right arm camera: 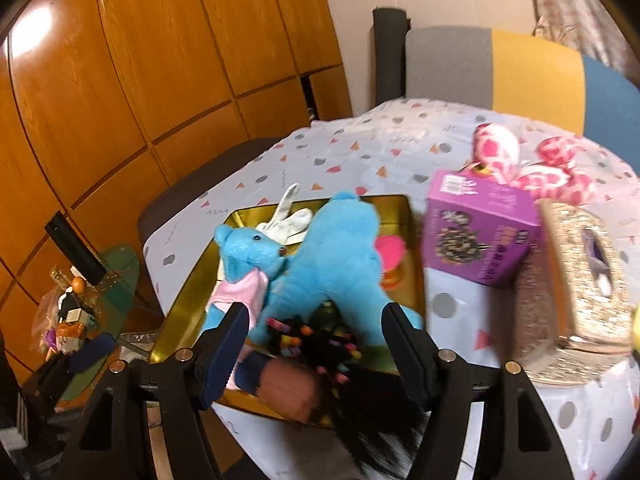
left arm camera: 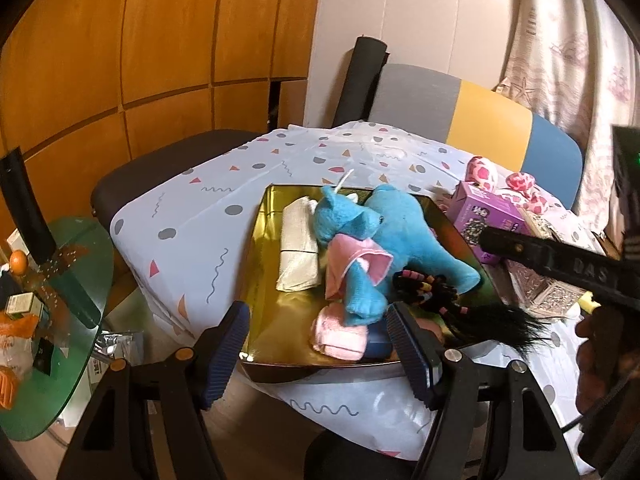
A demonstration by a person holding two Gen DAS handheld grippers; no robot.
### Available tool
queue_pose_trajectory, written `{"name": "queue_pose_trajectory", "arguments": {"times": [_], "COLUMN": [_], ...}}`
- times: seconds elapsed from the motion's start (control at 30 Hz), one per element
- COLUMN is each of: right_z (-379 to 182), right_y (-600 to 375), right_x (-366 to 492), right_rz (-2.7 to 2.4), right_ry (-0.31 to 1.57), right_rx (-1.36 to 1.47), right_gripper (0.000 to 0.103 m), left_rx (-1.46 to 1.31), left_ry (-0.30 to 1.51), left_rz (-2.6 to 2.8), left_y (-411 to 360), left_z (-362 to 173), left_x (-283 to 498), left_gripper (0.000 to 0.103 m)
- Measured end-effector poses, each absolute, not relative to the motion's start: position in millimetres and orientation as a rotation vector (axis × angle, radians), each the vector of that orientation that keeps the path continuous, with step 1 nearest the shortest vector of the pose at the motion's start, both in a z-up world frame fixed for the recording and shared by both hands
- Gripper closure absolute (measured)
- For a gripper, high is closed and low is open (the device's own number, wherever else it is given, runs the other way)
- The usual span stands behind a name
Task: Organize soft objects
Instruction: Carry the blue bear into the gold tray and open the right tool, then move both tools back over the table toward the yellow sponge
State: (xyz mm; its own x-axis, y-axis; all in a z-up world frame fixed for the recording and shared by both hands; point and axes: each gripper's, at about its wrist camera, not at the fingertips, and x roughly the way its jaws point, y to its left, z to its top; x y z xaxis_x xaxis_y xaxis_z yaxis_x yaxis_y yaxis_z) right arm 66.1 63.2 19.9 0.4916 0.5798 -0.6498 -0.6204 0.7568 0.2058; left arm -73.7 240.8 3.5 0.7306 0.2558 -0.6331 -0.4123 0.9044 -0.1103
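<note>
The gold tray (left arm camera: 264, 264) sits near the front edge of the cloth-covered table (left arm camera: 192, 200) and is already crowded: a blue plush elephant (left arm camera: 384, 236) sprawls across most of it, a cream folded cloth (left arm camera: 298, 248) lies along the tray's left side, a pink rolled cloth (left arm camera: 340, 332) sits at its front edge, and a doll with black beaded hair (left arm camera: 432, 292) rests at the front right corner, its hair trailing over the rim. Both claws stand spread with nothing between the pads: the left gripper (left arm camera: 320, 344) hovers over the tray's front edge, and the right gripper (right arm camera: 312, 344) hangs just above the doll. I'd say the risk here is the overhanging hair, which a passing finger could snag and drag the doll off the table's front edge. The pile also looks loose enough that a nudge to the elephant could tip things out. One soft toy, a pink spotted plush (right arm camera: 520, 160), is still out near the table's far right corner, and the purple box (right arm camera: 480, 228) and a glittery box (right arm camera: 576, 280) stand between it and the tray, so reaching it means going over or around them.
</note>
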Motion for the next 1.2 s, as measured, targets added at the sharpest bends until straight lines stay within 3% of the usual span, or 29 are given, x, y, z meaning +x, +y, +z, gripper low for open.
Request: {"name": "queue_pose_trajectory", "arguments": {"times": [1.2], "right_z": [7.6], "right_y": [-303.2], "right_x": [69.6], "right_rz": [-0.005], "right_ry": [0.696], "right_rx": [0.063], "right_gripper": [0.033], "left_rx": [0.067], "left_ry": [0.692], "left_rz": [0.017], "left_y": [88.2], "left_z": [21.3], "left_x": [-17.5], "left_gripper": [0.031]}}
